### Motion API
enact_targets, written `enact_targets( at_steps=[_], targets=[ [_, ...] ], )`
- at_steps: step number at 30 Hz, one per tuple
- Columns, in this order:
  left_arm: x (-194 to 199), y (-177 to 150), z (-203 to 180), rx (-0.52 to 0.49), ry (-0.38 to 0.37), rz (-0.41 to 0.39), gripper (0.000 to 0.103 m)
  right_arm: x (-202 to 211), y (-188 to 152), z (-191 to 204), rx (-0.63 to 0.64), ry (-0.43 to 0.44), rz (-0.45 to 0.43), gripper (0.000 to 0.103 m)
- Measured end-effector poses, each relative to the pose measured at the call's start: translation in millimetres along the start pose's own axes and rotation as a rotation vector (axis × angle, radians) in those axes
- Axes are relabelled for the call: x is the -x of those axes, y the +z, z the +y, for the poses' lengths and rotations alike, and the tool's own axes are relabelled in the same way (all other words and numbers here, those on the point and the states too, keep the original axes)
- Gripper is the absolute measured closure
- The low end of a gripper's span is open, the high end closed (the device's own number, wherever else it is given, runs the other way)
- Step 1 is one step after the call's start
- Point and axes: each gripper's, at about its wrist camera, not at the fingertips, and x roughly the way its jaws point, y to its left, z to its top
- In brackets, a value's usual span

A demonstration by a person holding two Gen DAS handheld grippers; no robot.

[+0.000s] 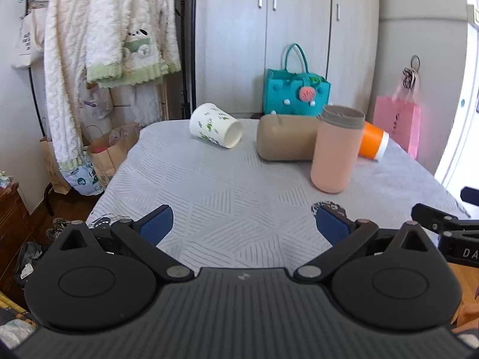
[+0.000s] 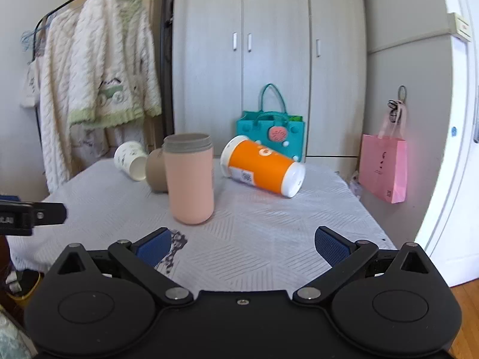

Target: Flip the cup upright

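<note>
A pink cup [image 1: 333, 152] with a grey threaded rim stands upright on the grey patterned tablecloth [image 1: 227, 185]; it also shows in the right wrist view [image 2: 190, 182]. Three cups lie on their sides behind it: a white paper cup with green print [image 1: 214, 125] [image 2: 131, 160], a tan cup [image 1: 286, 137] [image 2: 155, 170], and an orange cup with white ends [image 1: 372, 140] [image 2: 262, 166]. My left gripper [image 1: 244, 224] is open and empty near the table's front edge. My right gripper [image 2: 242, 245] is open and empty, in front of the pink cup.
A teal bag [image 1: 295, 92] stands at the table's far edge before grey wardrobe doors [image 1: 269, 30]. A pink paper bag [image 2: 384, 169] hangs at right. Fluffy white garments [image 1: 104, 45] hang on a rack at left, paper bags [image 1: 104, 155] below. The right gripper's body [image 1: 449, 227] shows beside mine.
</note>
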Motion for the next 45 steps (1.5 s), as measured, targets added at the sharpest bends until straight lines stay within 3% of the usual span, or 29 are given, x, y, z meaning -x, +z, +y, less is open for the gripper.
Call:
enact_targets(
  at_steps=[7, 16, 27, 45],
  targets=[
    [0.9, -4.2, -5.8, -0.018, -0.002, -0.029, 0.0, -1.6, 2.5, 3.6, -0.004, 0.003, -0.002, 0.0],
    [-4.3, -2.2, -9.0, -0.006, 0.027, 0.01, 0.0, 7.4, 4.1, -1.2, -0.079, -0.035, -0.012, 0.0],
    [1.1, -2.4, -8.5, 0.005, 0.054, -0.038, 0.0, 11.5, 2.8, -3.3, -0.081, -0.07, -0.015, 0.0],
    [3.3, -3.7, -12.4, -0.005, 0.065, -0.027, 0.0, 16.7, 1.0, 0.2, -0.069, -0.079, -0.025, 0.0]
  ],
)
